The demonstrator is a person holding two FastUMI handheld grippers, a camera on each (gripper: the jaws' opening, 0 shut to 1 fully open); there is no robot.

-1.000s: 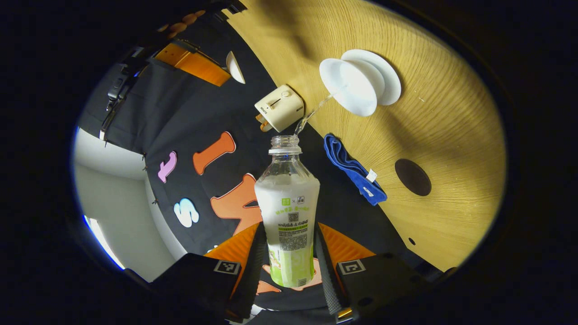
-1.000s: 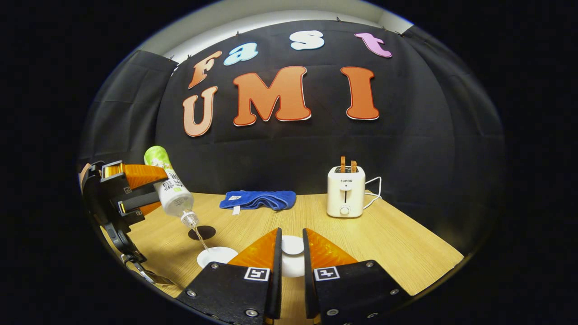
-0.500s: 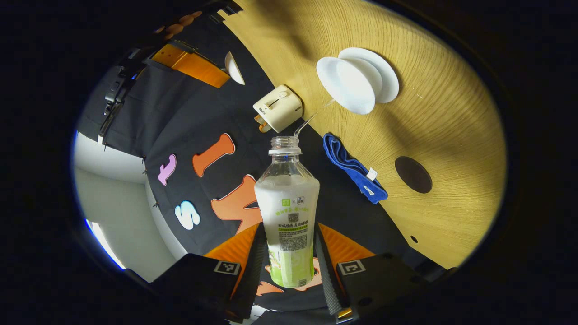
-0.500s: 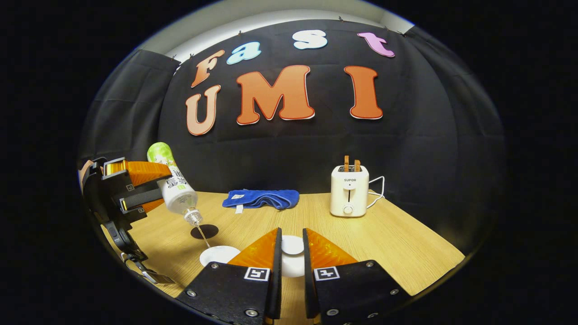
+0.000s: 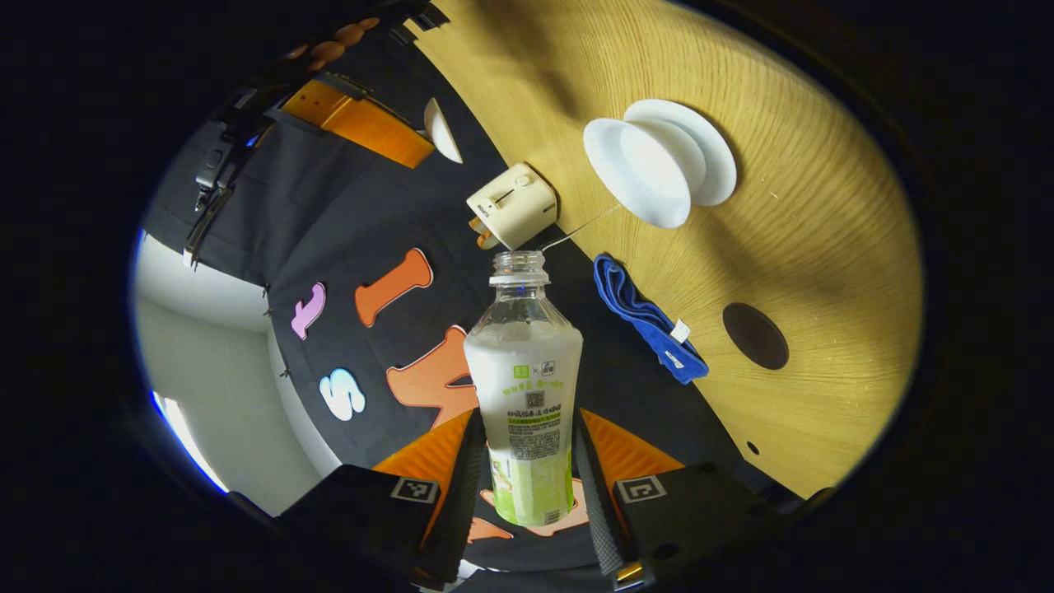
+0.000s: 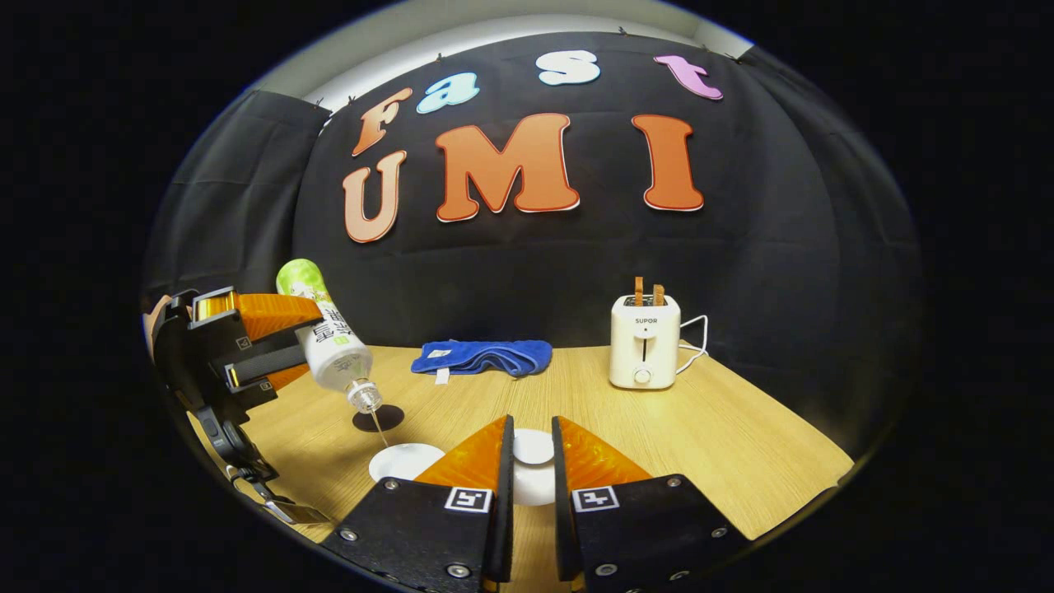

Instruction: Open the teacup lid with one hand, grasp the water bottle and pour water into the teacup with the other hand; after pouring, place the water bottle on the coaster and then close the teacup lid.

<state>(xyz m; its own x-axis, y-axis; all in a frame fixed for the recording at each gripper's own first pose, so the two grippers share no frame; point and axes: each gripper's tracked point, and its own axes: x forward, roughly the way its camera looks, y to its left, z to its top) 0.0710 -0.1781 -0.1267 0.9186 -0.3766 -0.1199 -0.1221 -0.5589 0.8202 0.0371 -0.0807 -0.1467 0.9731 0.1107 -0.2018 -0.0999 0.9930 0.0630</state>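
Currently one water bottle (image 5: 527, 387) clamped left, one lid (image 6: 533, 449) pinched right, one teacup (image 5: 638, 173).

The right gripper (image 6: 531, 469) pinches a white lid (image 6: 533, 449) between its jaws. At far left, the left gripper (image 6: 272, 350) tilts a bottle (image 6: 329, 346) over a teacup (image 6: 402, 461) on the bench (image 6: 708, 436).

Wooden table (image 6: 708, 436): teacup (image 6: 403, 461), coaster (image 6: 378, 418), blue towel (image 6: 484, 357), toaster (image 6: 645, 352).

Tilted water bottle (image 5: 527, 387); open teacup (image 5: 638, 173)
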